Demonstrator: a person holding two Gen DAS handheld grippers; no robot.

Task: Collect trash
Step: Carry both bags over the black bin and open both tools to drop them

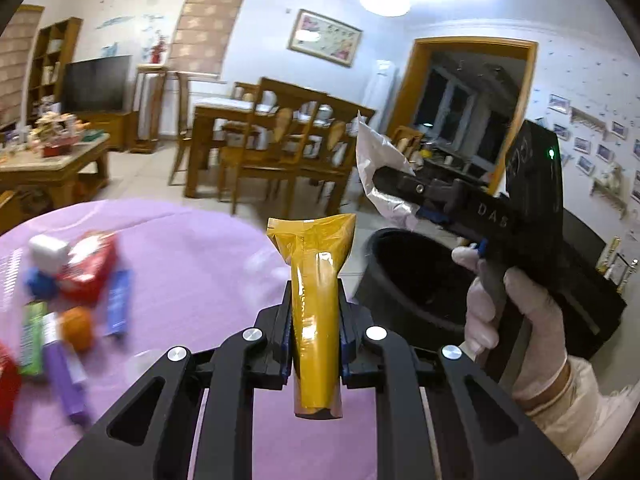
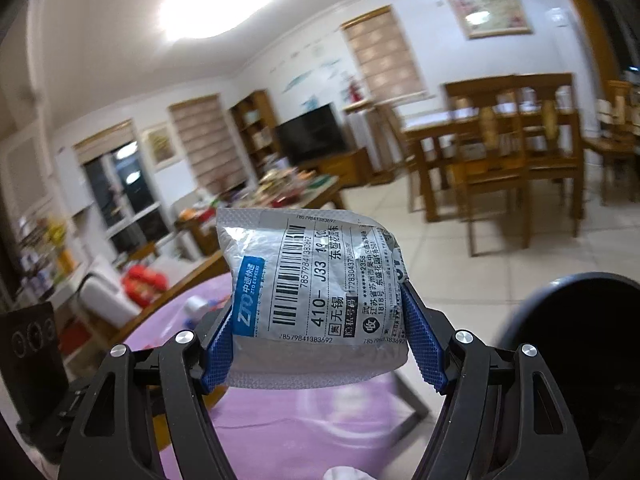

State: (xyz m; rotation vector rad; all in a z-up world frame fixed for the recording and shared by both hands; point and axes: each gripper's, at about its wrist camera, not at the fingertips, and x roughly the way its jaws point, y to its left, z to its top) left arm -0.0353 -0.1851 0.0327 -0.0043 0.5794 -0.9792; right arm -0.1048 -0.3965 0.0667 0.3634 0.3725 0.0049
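Note:
My left gripper (image 1: 314,312) is shut on a golden-yellow wrapper (image 1: 316,300) that stands up between its pads above the purple tablecloth (image 1: 192,264). To its right, a gloved hand (image 1: 508,320) holds my right gripper (image 1: 396,184), shut on a silvery-white courier bag (image 1: 376,160) above the black trash bin (image 1: 416,280). In the right wrist view the right gripper (image 2: 318,336) clamps the courier bag (image 2: 316,292), shipping label facing me, between blue pads (image 2: 424,344). The trash bin (image 2: 580,340) sits low to the right.
Several blurred items lie at the table's left: a red packet (image 1: 90,270), an orange ball (image 1: 78,326), a purple tube (image 1: 66,380), a white block (image 1: 48,250). Wooden dining chairs (image 1: 280,148), a coffee table (image 1: 52,160) and tiled floor (image 2: 480,248) lie beyond.

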